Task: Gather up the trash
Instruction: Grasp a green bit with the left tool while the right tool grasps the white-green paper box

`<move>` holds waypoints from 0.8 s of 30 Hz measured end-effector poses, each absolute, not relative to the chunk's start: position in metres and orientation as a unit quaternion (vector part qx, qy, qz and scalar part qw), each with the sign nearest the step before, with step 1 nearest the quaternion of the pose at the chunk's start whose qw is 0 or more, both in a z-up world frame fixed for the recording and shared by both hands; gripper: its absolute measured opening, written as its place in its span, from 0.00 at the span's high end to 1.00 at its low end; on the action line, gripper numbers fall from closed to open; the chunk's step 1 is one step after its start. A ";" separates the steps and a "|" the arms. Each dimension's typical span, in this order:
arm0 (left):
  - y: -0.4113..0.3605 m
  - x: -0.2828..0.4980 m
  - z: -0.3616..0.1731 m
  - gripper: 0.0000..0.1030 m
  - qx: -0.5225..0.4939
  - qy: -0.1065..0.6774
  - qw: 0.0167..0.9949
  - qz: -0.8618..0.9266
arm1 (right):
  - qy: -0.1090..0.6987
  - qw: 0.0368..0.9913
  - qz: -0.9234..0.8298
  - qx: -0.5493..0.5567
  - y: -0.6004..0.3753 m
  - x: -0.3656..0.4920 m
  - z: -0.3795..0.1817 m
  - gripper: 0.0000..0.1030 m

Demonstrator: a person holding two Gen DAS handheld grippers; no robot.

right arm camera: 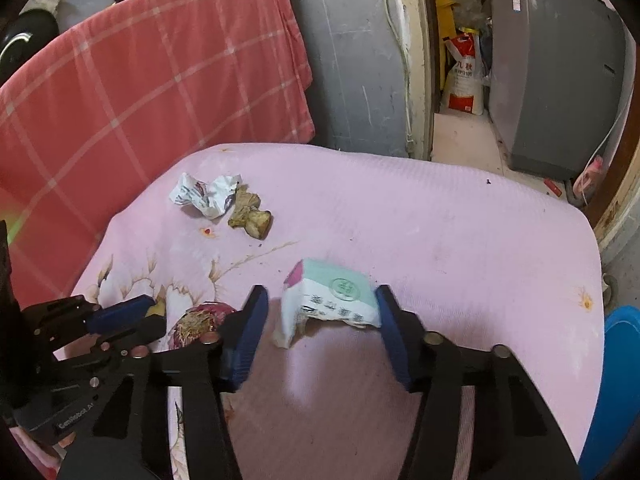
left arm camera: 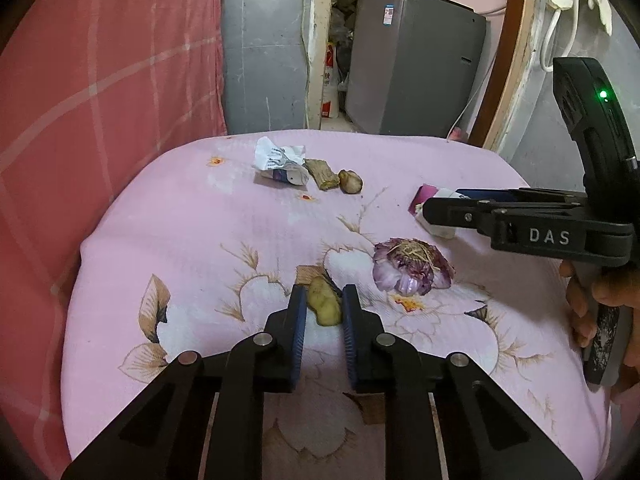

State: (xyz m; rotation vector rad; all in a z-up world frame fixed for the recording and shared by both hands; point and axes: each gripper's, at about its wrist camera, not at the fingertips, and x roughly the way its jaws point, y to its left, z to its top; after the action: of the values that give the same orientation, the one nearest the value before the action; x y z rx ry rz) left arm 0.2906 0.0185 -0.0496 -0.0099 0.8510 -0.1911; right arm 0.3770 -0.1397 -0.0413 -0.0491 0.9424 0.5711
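On the pink flowered cloth (left arm camera: 180,216) lie scraps of trash. My left gripper (left arm camera: 324,300) has its fingers closed against a yellowish peel (left arm camera: 324,306); it also shows in the right wrist view (right arm camera: 156,312). My right gripper (right arm camera: 320,300) is open around a crumpled white and mint-green packet (right arm camera: 332,296), which touches the right finger, with a gap at the left finger. It shows from the side in the left wrist view (left arm camera: 430,206). A purple onion skin (left arm camera: 412,266) lies between the grippers. Crumpled white paper (left arm camera: 280,162) and brown scraps (left arm camera: 334,176) lie at the far edge.
A red checked cloth (left arm camera: 100,100) hangs to the left. A grey appliance (left arm camera: 416,64) and a white and red sack (right arm camera: 464,80) stand in the doorway behind. A blue container (right arm camera: 620,380) shows at the right edge of the right wrist view.
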 end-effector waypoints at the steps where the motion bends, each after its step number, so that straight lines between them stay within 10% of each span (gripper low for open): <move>1: 0.019 0.291 -0.049 0.87 -0.006 0.412 0.906 -0.093 | 0.449 0.851 0.272 -0.020 -0.141 0.377 -0.042 0.63; 24: -0.003 0.265 -0.010 0.92 -0.051 0.339 0.932 -0.116 | 0.305 0.909 0.281 0.035 -0.207 0.304 0.018 0.71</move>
State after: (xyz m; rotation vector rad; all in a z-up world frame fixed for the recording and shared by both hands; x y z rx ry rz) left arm 0.2653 -0.0032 -0.0096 -0.1047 0.6928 -0.2372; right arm 0.3037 -0.2068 0.0175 0.0718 0.6299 0.5806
